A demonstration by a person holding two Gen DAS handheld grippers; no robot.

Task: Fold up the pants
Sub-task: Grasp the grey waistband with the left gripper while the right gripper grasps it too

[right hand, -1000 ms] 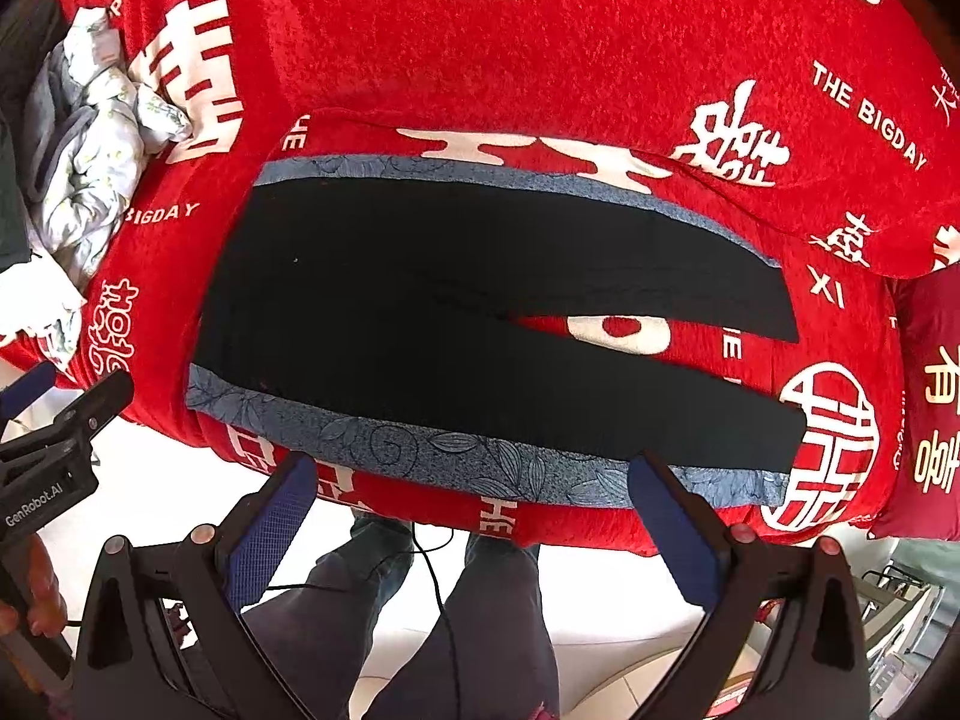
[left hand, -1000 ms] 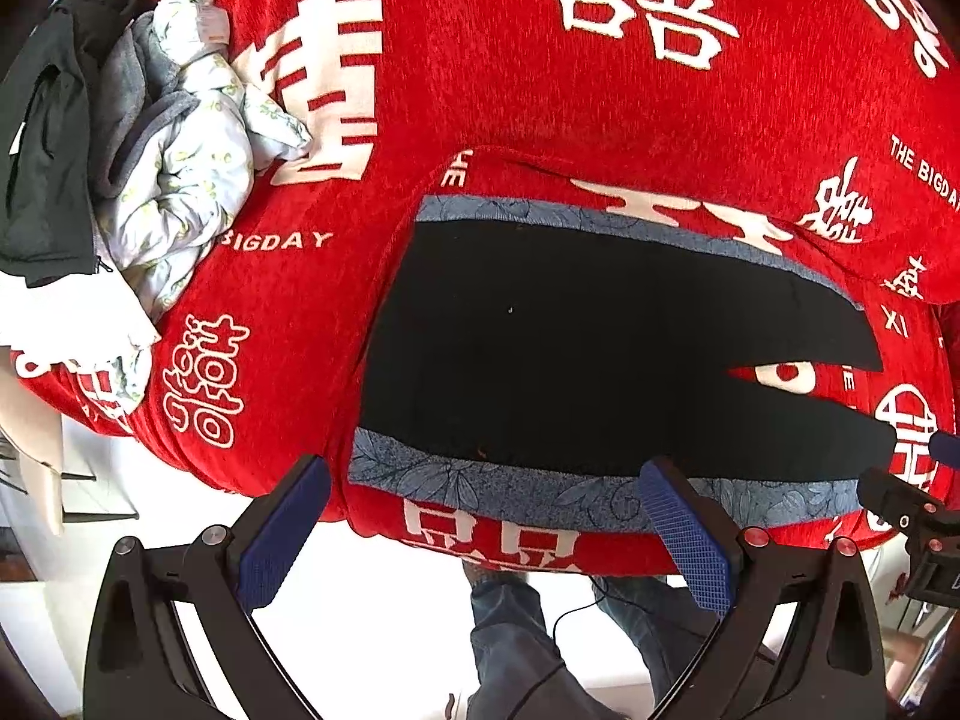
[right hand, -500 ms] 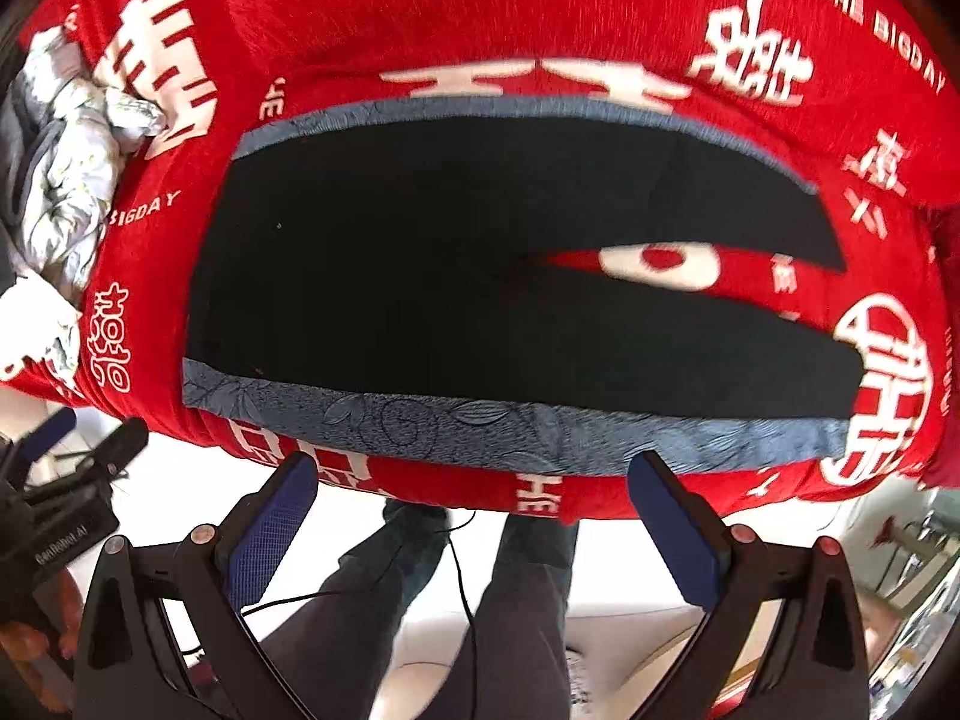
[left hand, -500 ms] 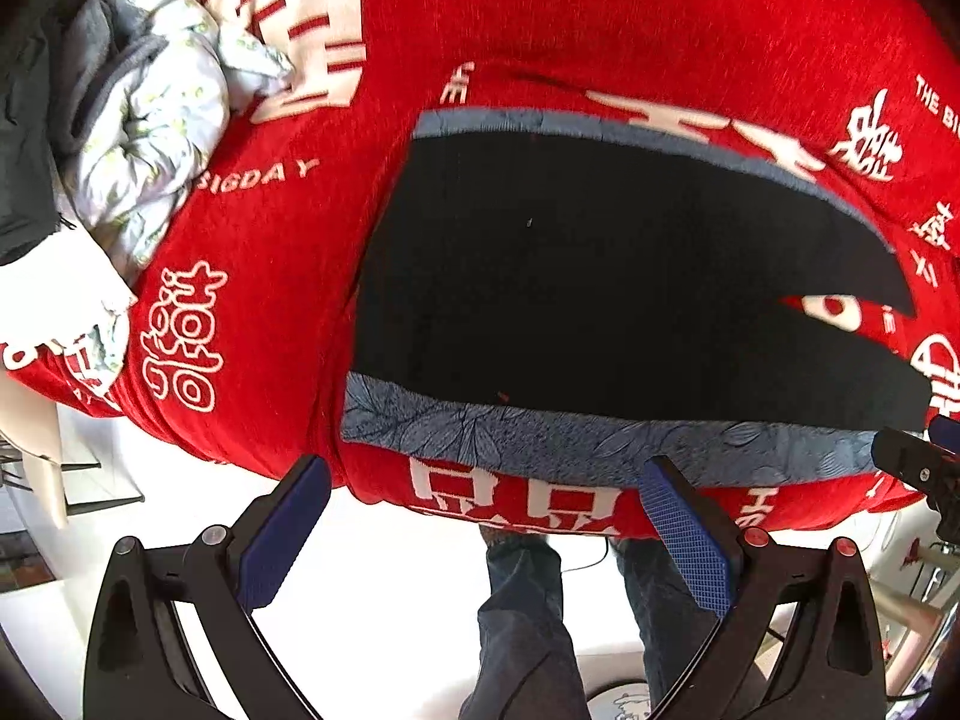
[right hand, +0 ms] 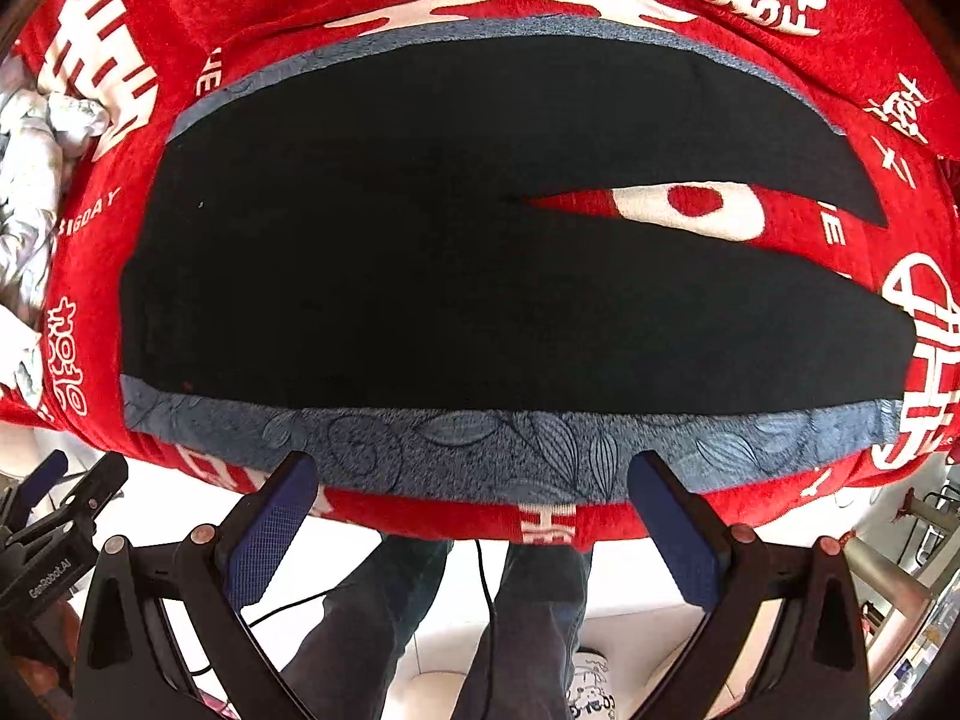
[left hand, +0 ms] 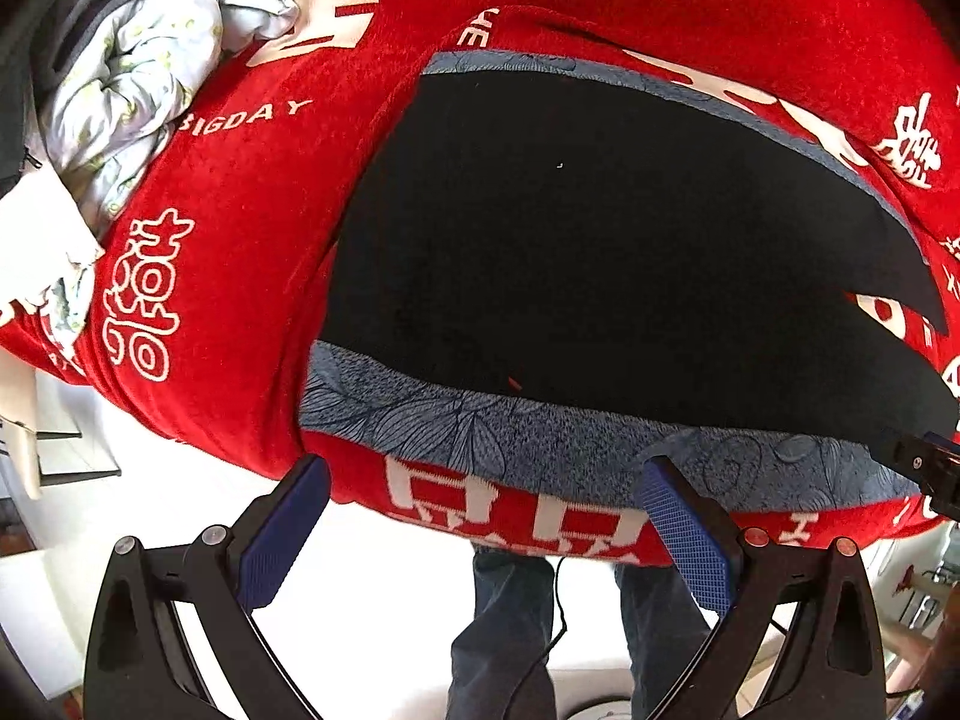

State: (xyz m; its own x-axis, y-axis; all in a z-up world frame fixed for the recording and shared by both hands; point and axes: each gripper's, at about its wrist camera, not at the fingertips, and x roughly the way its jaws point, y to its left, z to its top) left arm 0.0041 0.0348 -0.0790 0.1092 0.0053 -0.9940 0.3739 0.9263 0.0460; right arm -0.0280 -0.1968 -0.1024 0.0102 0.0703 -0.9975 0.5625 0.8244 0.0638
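Black pants (left hand: 600, 252) with blue-grey patterned side bands (left hand: 540, 438) lie flat on a red blanket, waist to the left, the two legs spread apart to the right (right hand: 480, 252). My left gripper (left hand: 480, 516) is open and empty just in front of the near band, by the waist end. My right gripper (right hand: 474, 510) is open and empty in front of the near band (right hand: 480, 444), further along the leg. Neither touches the pants.
The red blanket (left hand: 252, 228) with white characters covers the raised surface, and its front edge (right hand: 456, 519) hangs just beyond the fingers. A pile of crumpled clothes (left hand: 132, 96) lies at the far left. The person's legs (right hand: 420, 618) stand on the pale floor below.
Both grippers have moved in toward the near edge of the pants, which now look larger and closer. Both stay open.
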